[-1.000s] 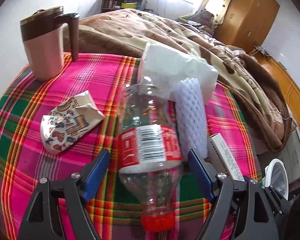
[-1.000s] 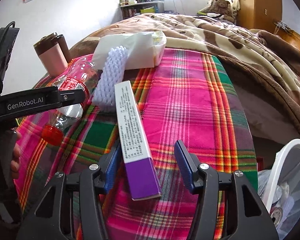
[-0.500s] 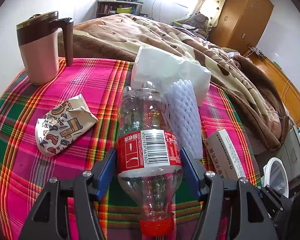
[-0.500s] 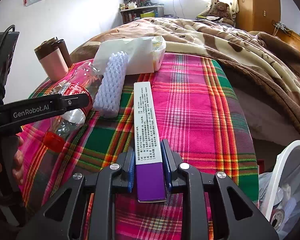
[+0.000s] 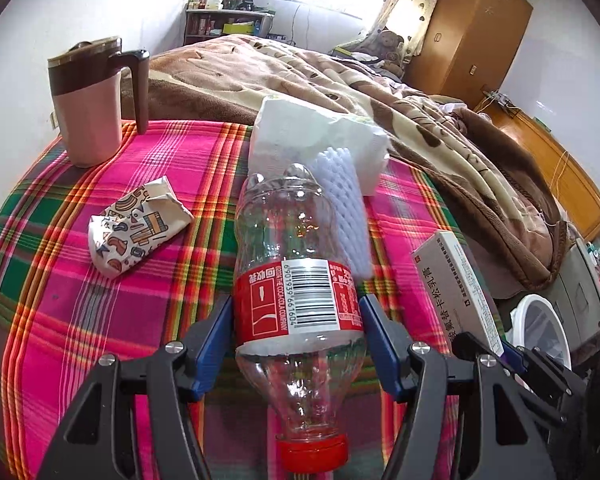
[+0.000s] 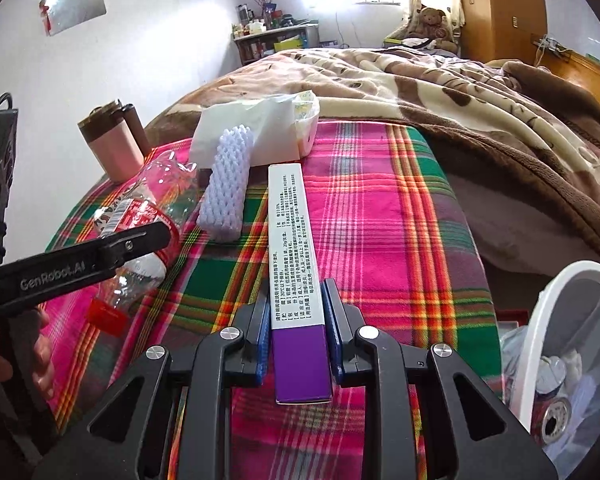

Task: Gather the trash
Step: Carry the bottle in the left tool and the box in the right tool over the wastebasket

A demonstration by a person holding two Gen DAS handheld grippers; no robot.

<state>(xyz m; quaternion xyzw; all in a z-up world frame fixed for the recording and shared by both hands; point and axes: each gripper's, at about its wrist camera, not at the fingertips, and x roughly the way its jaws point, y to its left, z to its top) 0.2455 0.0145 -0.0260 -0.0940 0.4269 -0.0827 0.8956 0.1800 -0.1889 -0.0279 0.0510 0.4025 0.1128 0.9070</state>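
I count one bottle point(image 5: 296, 280) and one long box point(image 6: 296, 256) on the cloth point(image 5: 60, 280). There is one foam net point(image 6: 226, 188), one crumpled paper cup point(image 5: 134, 232) and one white tissue pack point(image 5: 320, 140). One mug point(image 5: 90, 100) stands at the far corner. Off the edge I see one bin point(image 6: 560, 300), with one can point(image 6: 556, 420) showing inside it. Two grippers in all, one to each hand, left point(image 5: 296, 344) and right point(image 6: 298, 332)

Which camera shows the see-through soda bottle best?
The left wrist view: the bottle fills the middle, barcode label and red cap clear, squeezed in the left tool. The right wrist view shows it small at the left edge, partly hidden behind that tool's black arm.
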